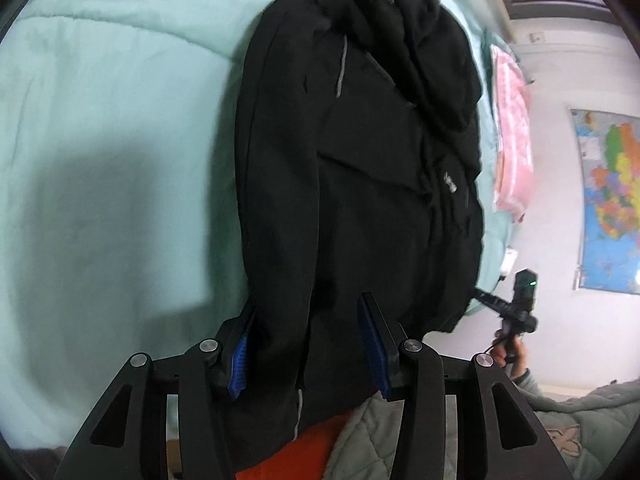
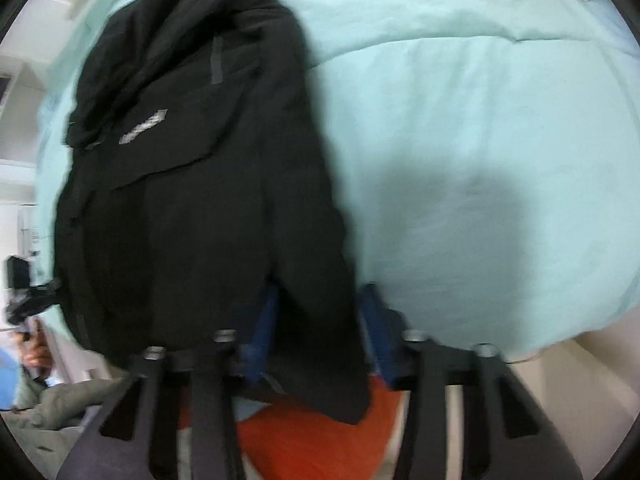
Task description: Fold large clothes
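Observation:
A black jacket (image 1: 360, 160) lies lengthwise on a mint green bed cover (image 1: 120, 120), collar end far from me, folded narrow with grey reflective strips. My left gripper (image 1: 306, 344) is at the jacket's near hem. The hem's left part fills the gap between its blue pads (image 1: 240, 360), and the gripper is shut on it. In the blurred right wrist view, my right gripper (image 2: 320, 320) is shut on the right corner of the jacket (image 2: 200, 200) at its near hem. That corner hangs down past the fingers.
The bed cover (image 2: 480, 160) spreads wide beside the jacket. A pink cloth (image 1: 512, 128) lies at the bed's far edge. A map (image 1: 612, 200) hangs on the wall. A person's hand (image 1: 512, 356) holds the other tool; an orange garment (image 2: 320, 440) and quilted grey fabric (image 1: 368, 432) show below.

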